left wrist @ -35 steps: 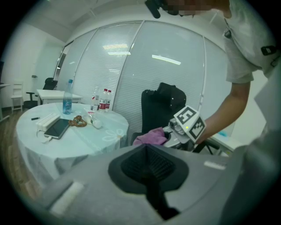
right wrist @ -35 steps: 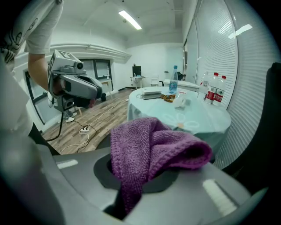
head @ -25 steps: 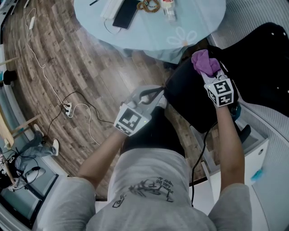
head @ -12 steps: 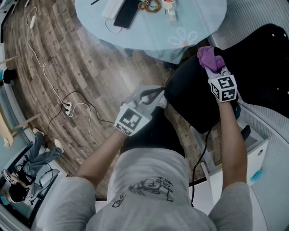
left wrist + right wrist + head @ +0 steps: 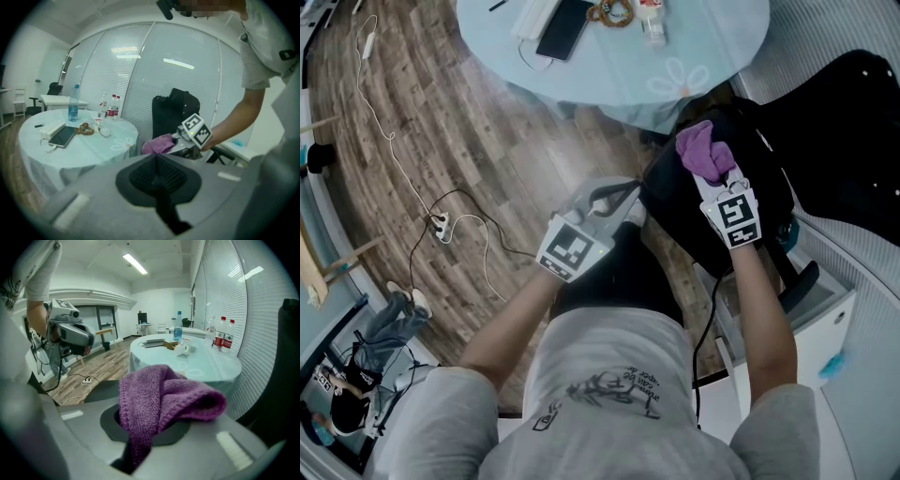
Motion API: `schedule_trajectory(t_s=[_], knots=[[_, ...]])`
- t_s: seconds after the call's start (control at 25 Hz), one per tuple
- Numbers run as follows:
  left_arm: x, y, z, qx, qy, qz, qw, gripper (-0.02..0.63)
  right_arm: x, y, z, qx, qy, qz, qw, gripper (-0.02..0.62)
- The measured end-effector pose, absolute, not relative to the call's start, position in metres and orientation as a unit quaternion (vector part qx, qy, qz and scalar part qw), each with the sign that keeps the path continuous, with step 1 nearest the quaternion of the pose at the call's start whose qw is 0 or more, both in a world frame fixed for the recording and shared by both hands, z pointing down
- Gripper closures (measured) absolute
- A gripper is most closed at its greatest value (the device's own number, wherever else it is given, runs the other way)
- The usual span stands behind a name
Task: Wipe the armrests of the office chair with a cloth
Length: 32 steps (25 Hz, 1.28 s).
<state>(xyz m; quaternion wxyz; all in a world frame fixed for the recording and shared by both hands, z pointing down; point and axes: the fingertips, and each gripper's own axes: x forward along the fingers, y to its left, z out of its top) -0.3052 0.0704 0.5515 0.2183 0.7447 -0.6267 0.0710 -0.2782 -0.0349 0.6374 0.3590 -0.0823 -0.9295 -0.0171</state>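
Observation:
The black office chair (image 5: 764,202) stands to my right in the head view, its back (image 5: 853,131) further right. A bunched purple cloth (image 5: 703,150) sits over the chair's upper left part, and my right gripper (image 5: 711,174) is shut on it. In the right gripper view the cloth (image 5: 164,399) spills over the jaws and hides their tips. My left gripper (image 5: 628,195) hovers at the chair's left edge, shut and holding nothing. The left gripper view looks past its jaws at the cloth (image 5: 157,144), the right gripper's marker cube (image 5: 194,131) and the chair (image 5: 176,110).
A round table (image 5: 694,66) with a pale cover stands just beyond the chair, carrying a phone (image 5: 562,26) and bottles. A power strip (image 5: 441,225) and cables lie on the wood floor at left. A white cabinet (image 5: 834,328) stands at right.
My right gripper first slid the cloth away along the chair, then pulled it back left and nearer to me. The left gripper has stayed in place.

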Motion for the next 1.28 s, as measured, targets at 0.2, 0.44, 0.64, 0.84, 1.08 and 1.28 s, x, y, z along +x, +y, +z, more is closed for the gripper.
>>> schedule_trajectory(t_s=[0.2,0.44,0.64,0.84,1.08,1.28], knots=[[-0.305,0.069,0.550,0.744,-0.628,0.070,0.217,0.604,-0.266,0.030,0.634,-0.125,-0.926,-0.017,0.355,0.558],[-0.303,0.070,0.547,0.743,-0.630,0.069,0.215,0.604,-0.258,0.063,0.631,-0.134,-0.927,-0.007,0.349,0.558],[-0.303,0.071,0.539,0.740,-0.635,0.066,0.211,0.604,-0.259,0.059,0.627,-0.135,-0.925,0.002,0.356,0.557],[-0.310,0.074,0.511,0.732,-0.647,0.049,0.208,0.604,-0.271,0.050,0.582,-0.110,-0.940,0.025,0.321,0.557],[-0.325,0.082,0.421,0.709,-0.679,-0.033,0.187,0.604,-0.289,0.049,0.484,-0.083,-0.961,0.046,0.259,0.557],[-0.324,0.092,0.338,0.705,-0.701,0.004,0.102,0.604,-0.295,0.059,0.397,-0.077,-0.975,0.032,0.207,0.557]])
